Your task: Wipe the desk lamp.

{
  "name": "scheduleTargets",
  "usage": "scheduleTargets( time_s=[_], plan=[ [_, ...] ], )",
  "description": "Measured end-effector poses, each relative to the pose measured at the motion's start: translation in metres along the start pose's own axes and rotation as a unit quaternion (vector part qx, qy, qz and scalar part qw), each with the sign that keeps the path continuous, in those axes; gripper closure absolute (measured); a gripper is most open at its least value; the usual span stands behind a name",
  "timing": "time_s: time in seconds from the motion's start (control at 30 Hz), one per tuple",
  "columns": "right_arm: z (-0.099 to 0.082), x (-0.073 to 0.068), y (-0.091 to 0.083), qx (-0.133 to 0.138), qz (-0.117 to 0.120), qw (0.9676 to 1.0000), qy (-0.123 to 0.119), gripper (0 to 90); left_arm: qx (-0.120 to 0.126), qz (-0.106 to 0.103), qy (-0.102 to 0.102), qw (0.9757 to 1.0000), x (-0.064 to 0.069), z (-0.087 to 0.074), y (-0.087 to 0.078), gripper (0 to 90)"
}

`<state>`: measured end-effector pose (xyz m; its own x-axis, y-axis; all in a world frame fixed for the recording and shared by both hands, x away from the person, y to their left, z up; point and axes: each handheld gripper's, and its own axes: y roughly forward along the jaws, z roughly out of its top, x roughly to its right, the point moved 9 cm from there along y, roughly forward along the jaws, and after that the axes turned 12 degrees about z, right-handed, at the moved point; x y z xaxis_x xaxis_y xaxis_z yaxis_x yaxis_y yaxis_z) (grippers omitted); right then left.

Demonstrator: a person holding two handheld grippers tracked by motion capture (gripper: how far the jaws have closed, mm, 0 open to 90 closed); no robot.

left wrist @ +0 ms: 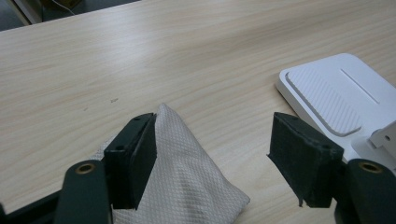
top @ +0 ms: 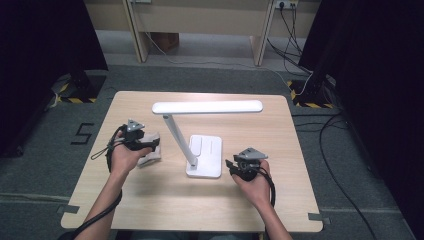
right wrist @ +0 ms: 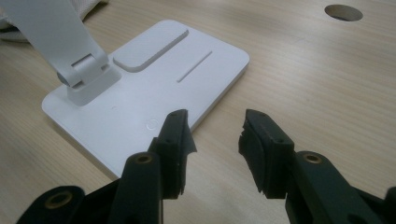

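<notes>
one table [top: 165, 200], rectangular, pale wood-grain laminate with a smooth matte face; one round hole in its top shows in the right gripper view. one desk lamp [top: 204, 150], white smooth plastic throughout: a flat rounded-corner base with one raised pad of fine woven texture and one thin slot, a slanted flat arm hinged at the base, and one long bar head with rounded ends lying level above the table. the lamp stands at the table's middle. one cloth [left wrist: 187, 182], off-white, with a small diamond weave, bunched into a soft peaked heap; it lies on the table left of the lamp base, apart from it.

two grippers, each with two black blocky jaws with rough-edged pads. the left gripper [left wrist: 212, 161] has its jaws spread wide; the cloth lies below and between them, its peak against the left jaw's inner face, the right jaw well clear, so nothing is clamped. the right gripper [right wrist: 215, 151] has its jaws parted with bare table between them; the left jaw sits over the near edge of the lamp base, and it holds nothing.
</notes>
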<state>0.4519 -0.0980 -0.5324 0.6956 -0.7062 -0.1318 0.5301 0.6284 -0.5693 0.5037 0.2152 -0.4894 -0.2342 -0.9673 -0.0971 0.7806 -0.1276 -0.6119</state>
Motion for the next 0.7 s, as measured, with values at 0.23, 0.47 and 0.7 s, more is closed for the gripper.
scheduleTargets(
  time_s=[0.23,0.47,0.7],
  plan=[
    [-0.003,0.007,-0.005,-0.001,-0.006,1.0,0.008,60.9,0.0,0.007,0.01,0.9999,-0.011,0.021,0.01,30.7],
    [-0.004,0.011,-0.006,-0.001,-0.006,0.9999,0.01,61.0,0.004,0.007,0.005,1.0,-0.018,0.039,0.023,31.0],
    [-0.009,0.016,-0.012,0.006,-0.009,0.9998,0.014,60.8,0.006,0.002,0.003,1.0,-0.031,0.035,0.018,30.9]
  ],
)
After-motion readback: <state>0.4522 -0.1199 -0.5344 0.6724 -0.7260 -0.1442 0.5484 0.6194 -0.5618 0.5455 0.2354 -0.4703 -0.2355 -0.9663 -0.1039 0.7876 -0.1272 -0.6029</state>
